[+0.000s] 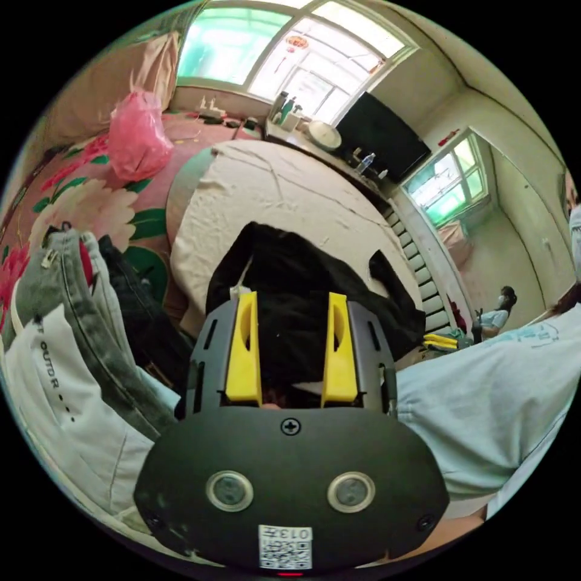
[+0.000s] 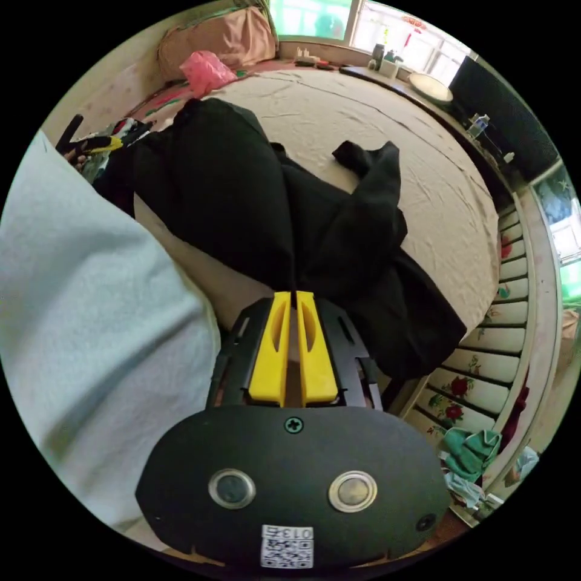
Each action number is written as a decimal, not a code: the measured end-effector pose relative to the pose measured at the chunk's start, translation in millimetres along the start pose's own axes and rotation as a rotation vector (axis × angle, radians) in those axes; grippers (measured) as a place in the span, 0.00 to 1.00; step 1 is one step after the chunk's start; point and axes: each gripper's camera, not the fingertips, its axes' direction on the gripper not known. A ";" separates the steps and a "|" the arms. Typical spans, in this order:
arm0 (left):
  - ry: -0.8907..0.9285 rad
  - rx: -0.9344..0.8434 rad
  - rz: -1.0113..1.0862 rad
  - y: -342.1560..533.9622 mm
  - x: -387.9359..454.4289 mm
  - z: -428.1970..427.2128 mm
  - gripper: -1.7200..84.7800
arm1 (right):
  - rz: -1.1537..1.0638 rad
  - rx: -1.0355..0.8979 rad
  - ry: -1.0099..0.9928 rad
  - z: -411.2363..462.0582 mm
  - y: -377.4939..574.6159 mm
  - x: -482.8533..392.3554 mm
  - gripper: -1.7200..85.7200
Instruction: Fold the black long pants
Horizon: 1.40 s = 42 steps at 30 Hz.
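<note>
Little of the folding looks done. The round bed (image 2: 423,157), covered in a pale sheet, carries the black long pants (image 2: 242,187), which lie bunched near its near edge, with one part draping over the side and a leg end curled up loose on the sheet. In the left gripper view a heap of other clothes (image 1: 72,339) sits beside the bed, with a pink bag (image 1: 136,136) further back on the flowered bedding.

The right gripper (image 2: 292,296) has its fingers (image 2: 272,345) pressed almost together, and a pinch of the black cloth seems caught at their tips. The left gripper (image 1: 292,302) hovers over the pants with its fingers (image 1: 245,351) spread wide, holding nothing.

I judge that spreading the pants flat, straightening the legs and every fold remain.
</note>
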 end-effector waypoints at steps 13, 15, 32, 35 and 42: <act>-0.203 -0.334 0.207 -70.5 34.0 143.1 0.22 | 0.255 0.229 0.085 -8.2 -178.7 101.1 0.18; -0.220 -0.325 0.202 -70.7 34.9 143.0 0.22 | 0.262 0.188 0.040 5.3 -212.9 109.3 0.18; -0.146 0.115 0.215 -71.3 56.3 -25.6 0.05 | 0.568 0.500 -0.087 -168.5 -158.9 215.2 0.03; -0.058 0.437 0.184 -58.9 44.5 -105.7 0.04 | 0.802 0.875 -0.308 -215.2 -56.2 260.0 0.03; 0.135 0.684 0.150 -47.3 20.9 -145.3 0.02 | 0.920 0.979 -0.242 -229.7 21.1 239.9 0.02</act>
